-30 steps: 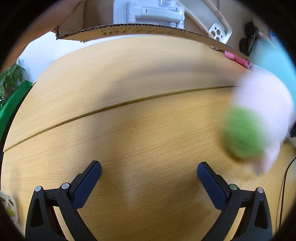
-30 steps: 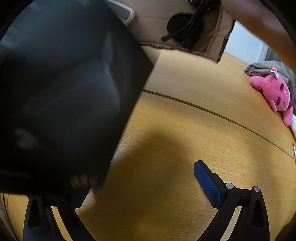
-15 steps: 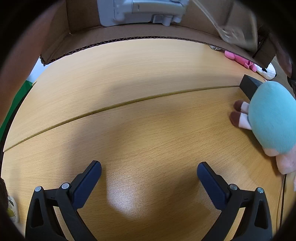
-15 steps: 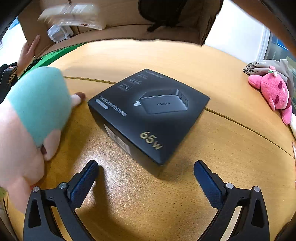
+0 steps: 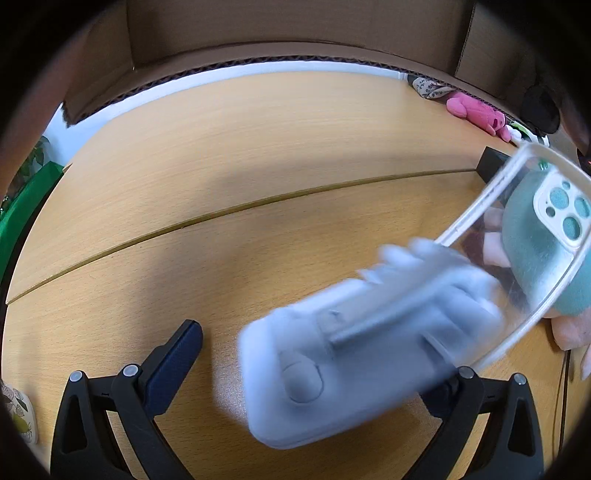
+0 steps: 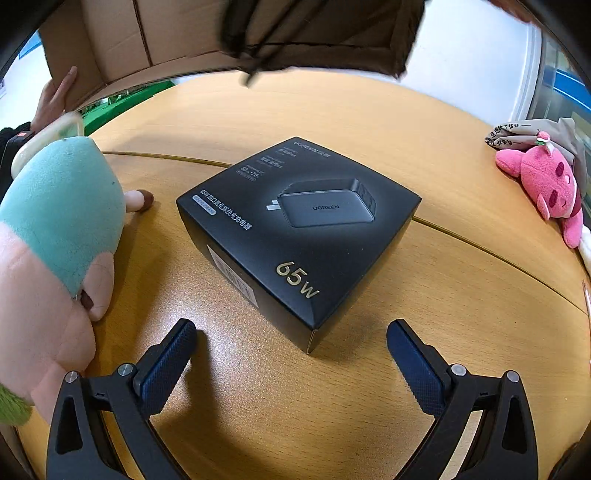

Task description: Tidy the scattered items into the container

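Only the left wrist view shows a blurred pale-grey device (image 5: pixel 354 354) and clear phone case (image 5: pixel 532 236) at lower right, before the spread left claw (image 5: pixel 310 362). The right view shows the black charger box (image 6: pixel 299 229) mid-frame on the worktop (image 6: pixel 369 387), beyond the spread, empty right claw (image 6: pixel 291 347), and the cardboard box (image 6: pixel 122 40) at upper left.

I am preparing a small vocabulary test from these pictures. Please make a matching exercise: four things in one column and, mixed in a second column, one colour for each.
Things:
1. charger box
2. bear plush
3. phone case
4. cardboard box

Colours:
A. brown
B. clear
C. black
D. pink

Pairs: 1-C, 2-D, 3-B, 4-A
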{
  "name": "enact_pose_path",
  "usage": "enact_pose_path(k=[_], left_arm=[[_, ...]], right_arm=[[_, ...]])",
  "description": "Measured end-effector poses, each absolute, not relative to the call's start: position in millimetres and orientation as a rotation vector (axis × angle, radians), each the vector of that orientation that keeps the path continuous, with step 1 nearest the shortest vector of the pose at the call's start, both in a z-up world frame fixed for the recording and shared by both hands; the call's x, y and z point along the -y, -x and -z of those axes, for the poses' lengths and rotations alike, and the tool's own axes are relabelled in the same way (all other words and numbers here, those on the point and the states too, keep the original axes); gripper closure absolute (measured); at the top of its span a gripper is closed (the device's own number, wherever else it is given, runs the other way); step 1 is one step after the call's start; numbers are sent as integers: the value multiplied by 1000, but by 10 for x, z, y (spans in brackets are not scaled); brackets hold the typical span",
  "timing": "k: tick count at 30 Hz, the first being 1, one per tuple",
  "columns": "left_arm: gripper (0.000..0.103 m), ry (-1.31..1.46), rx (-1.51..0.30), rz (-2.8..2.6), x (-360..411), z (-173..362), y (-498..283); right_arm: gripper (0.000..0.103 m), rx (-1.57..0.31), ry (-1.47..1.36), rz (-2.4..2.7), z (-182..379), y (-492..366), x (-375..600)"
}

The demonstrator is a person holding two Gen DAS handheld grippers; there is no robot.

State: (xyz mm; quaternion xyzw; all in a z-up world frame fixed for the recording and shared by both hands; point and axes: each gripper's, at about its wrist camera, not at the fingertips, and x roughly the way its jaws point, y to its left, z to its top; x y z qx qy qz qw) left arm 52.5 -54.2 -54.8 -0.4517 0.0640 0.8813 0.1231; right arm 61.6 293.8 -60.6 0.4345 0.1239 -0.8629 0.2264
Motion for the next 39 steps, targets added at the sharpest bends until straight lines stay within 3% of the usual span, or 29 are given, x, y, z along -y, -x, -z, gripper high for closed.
enact_pose_path(k=[39], left_arm=[[0,1316,-187,-2573,558,563,-563]], right_arm=[[0,-413,-1135,2257,580,-914,-2803]])
